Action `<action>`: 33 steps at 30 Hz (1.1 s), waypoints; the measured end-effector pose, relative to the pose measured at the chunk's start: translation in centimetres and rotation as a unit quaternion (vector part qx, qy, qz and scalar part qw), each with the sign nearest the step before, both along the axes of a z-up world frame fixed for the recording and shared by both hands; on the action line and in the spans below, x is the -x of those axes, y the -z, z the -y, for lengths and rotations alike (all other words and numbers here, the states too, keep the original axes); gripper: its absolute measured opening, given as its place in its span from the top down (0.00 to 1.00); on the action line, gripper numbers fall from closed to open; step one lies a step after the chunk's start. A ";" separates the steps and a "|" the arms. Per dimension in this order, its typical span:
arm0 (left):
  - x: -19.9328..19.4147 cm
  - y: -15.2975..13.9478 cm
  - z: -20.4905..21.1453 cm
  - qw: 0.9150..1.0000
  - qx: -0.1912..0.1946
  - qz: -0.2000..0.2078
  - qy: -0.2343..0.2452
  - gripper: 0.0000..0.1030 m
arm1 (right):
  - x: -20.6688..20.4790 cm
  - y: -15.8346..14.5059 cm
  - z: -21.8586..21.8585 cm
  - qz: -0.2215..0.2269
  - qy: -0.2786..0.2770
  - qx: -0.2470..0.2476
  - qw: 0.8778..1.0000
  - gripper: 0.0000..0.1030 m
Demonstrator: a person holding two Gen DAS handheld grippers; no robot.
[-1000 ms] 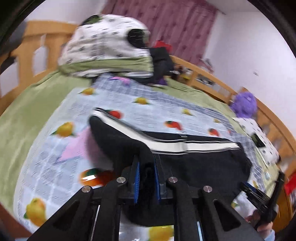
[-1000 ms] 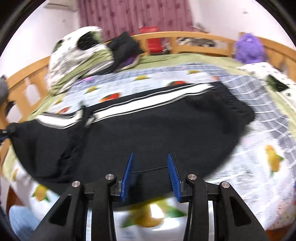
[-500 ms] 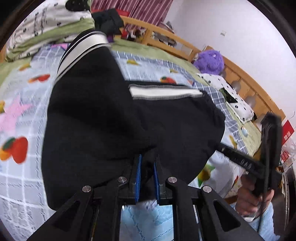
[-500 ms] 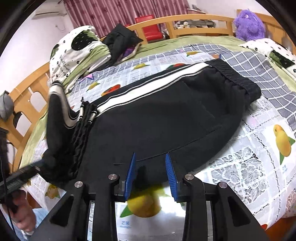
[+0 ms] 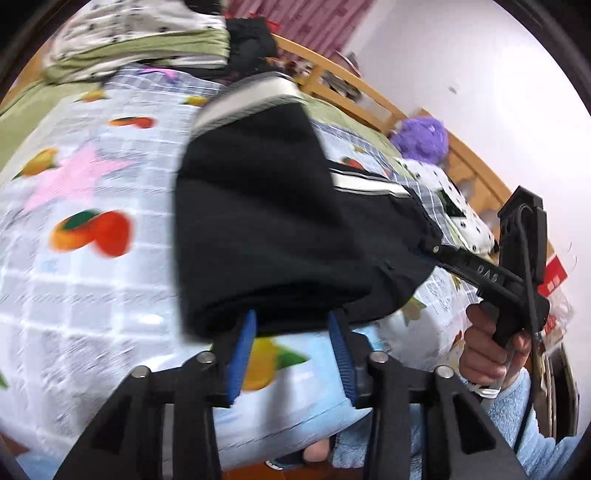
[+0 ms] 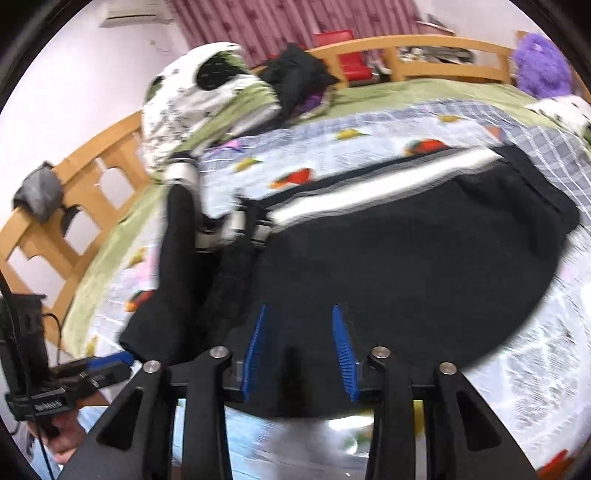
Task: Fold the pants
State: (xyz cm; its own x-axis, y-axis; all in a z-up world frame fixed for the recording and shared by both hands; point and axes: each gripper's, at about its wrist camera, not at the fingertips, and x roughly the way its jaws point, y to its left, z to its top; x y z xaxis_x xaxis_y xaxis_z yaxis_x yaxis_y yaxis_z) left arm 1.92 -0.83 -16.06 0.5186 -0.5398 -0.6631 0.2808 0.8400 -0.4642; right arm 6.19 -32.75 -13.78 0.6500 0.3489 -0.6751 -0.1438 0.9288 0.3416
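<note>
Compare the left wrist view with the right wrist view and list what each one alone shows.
Only the left wrist view: the pink star print on the bedspread and the right tool, seen from outside at the pants' far edge. Only the right wrist view: the air conditioner, the red chair and the left tool, seen from outside. Both: the black pants, the purple plush toy and the wooden bed rail.

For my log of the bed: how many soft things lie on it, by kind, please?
Black pants: 1
Purple plush toy: 1
Folded quilt pile, white and green: 1
Other dark clothing heap: 1
Total: 4
</note>
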 end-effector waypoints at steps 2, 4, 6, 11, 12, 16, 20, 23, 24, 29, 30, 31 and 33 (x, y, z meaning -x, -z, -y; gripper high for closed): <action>0.5 0.4 -2.1 1.000 -0.009 -0.004 -0.029 0.61 | -0.5 -0.6 -2.2 0.010 -0.021 -0.006 1.000 0.59; 0.8 0.7 -3.9 0.999 -0.011 -0.008 -0.052 0.61 | -1.0 -0.8 -4.3 0.014 -0.040 -0.013 0.999 0.55; 0.9 0.8 -5.5 0.998 -0.006 -0.012 -0.068 0.61 | -1.4 -0.8 -6.2 0.017 -0.056 -0.018 0.998 0.50; 0.7 0.8 -7.7 0.996 0.002 -0.014 -0.089 0.61 | -4.0 1.1 -10.1 0.005 -0.061 -0.001 0.998 0.46; 0.6 0.8 -7.7 0.996 0.000 -0.014 -0.090 0.61 | -4.8 1.6 -10.7 -0.008 -0.061 -0.001 0.998 0.48; -0.4 1.0 -7.2 0.996 -0.004 -0.024 -0.090 0.61 | -5.5 1.2 -12.8 -0.012 -0.093 0.043 0.995 0.89; -1.0 0.5 -5.6 0.997 -0.014 -0.015 -0.079 0.61 | -4.2 -2.6 -11.1 0.036 -0.111 0.080 0.990 0.90; -1.4 -0.3 -3.5 0.997 -0.020 0.001 -0.068 0.61 | -4.8 -4.3 -7.5 0.047 -0.099 0.096 0.989 0.91; -1.6 -0.5 -2.6 0.998 -0.022 0.005 -0.065 0.61 | -5.0 -4.6 -6.2 0.054 -0.095 0.100 0.989 0.91; -3.0 -1.2 1.4 0.999 -0.016 0.001 -0.042 0.61 | -6.0 -5.3 0.4 0.066 -0.074 0.137 0.986 0.91; -3.1 -1.3 2.2 0.999 -0.013 0.000 -0.037 0.61 | -6.1 -5.5 2.0 0.072 -0.069 0.142 0.985 0.91; -3.2 -1.4 3.1 0.999 -0.013 0.001 -0.031 0.61 | -6.2 -5.7 3.2 0.076 -0.064 0.146 0.984 0.91; -3.2 -1.6 4.6 1.000 -0.011 0.002 -0.019 0.61 | -6.3 -6.3 6.8 0.089 -0.041 0.160 0.982 0.91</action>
